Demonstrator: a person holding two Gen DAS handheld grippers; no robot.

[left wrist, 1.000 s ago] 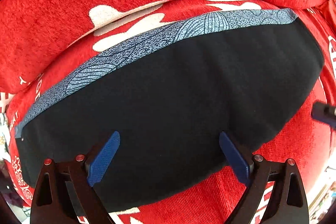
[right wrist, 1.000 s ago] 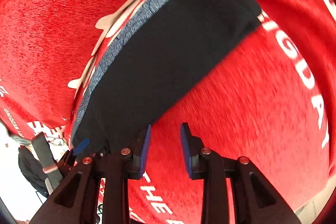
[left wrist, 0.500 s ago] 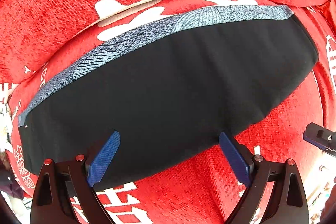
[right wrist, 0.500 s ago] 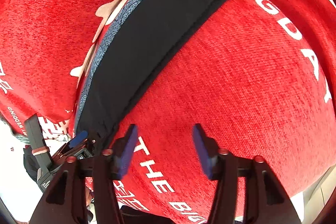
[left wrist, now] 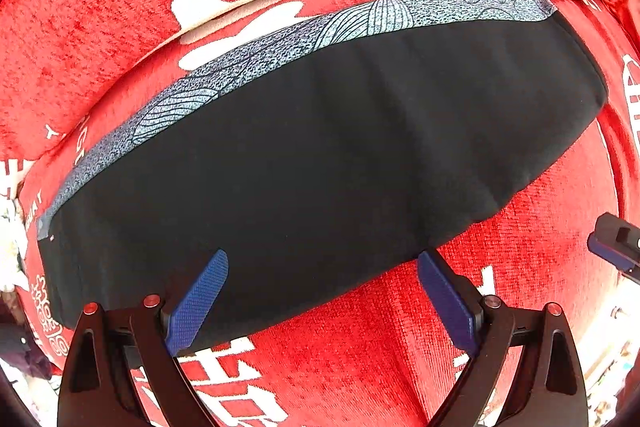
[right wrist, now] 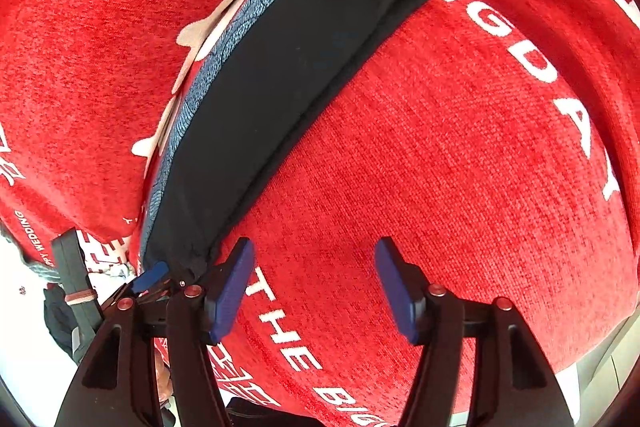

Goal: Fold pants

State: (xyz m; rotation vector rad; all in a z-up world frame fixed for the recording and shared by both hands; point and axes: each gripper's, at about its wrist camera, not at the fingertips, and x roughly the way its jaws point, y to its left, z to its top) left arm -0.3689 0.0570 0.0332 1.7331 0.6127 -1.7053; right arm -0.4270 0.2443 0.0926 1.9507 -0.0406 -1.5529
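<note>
Left wrist view: pants (left wrist: 320,163) lie folded flat on the red cloth (left wrist: 400,347), a long black slab with a blue-grey patterned band (left wrist: 360,23) along the far edge. Left claw (left wrist: 322,291) hangs above the near edge of the pants, jaws spread wide, nothing gripped; left pad is over the black fabric, right pad sits at the near edge where the fabric meets the cloth. Tip of the right claw shows at the right edge of this view, apart from the pants.

Right wrist view: pants (right wrist: 288,75) run from upper middle down to lower left, layered edges visible on the side facing the cloth (right wrist: 460,147). Right claw (right wrist: 314,287) is beside the near end of the pants, over bare red cloth with white lettering. Its jaws have just been opening, now stand well apart, nothing between them. Left pad is just beside the pants' near corner; can't tell if it touches. The left claw (right wrist: 150,277) shows at that same corner, lower left.
</note>
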